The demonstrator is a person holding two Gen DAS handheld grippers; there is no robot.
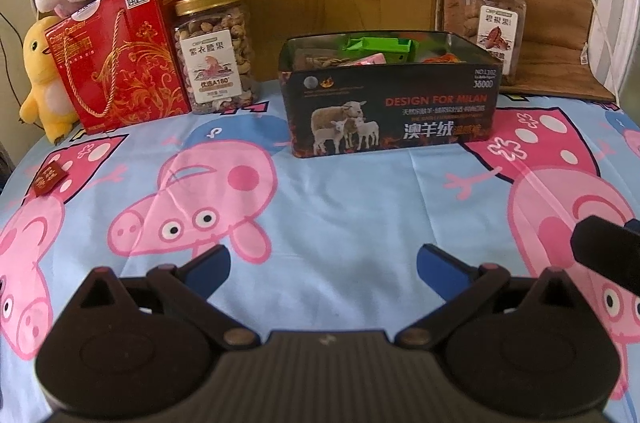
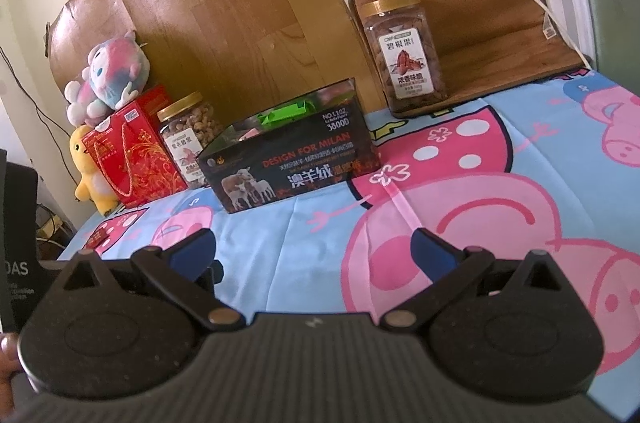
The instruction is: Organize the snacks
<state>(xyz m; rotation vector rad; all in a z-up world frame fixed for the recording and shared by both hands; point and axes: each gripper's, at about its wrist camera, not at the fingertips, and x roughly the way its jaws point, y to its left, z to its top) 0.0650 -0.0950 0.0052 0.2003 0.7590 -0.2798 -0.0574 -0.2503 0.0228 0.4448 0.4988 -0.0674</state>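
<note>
Both grippers hover low over the counter with nothing in them: the left gripper (image 1: 323, 263) and the right gripper (image 2: 314, 247) each have their blue-padded fingers spread wide.

The one snack still loose is a small dark red packet (image 1: 50, 179) lying flat on the pig-print cloth (image 1: 340, 215) at the far left, well apart from the black sheep-print box (image 1: 394, 107), which already holds a green carton (image 1: 378, 45) and other packets.

The packet looks light, thin and probably crinkly; pinching it across its short edges should work, though it may slide on the cloth.

The cashew jar (image 1: 216, 51) and pecan jar (image 2: 404, 53) look heavier, rigid and smooth-walled.
</note>
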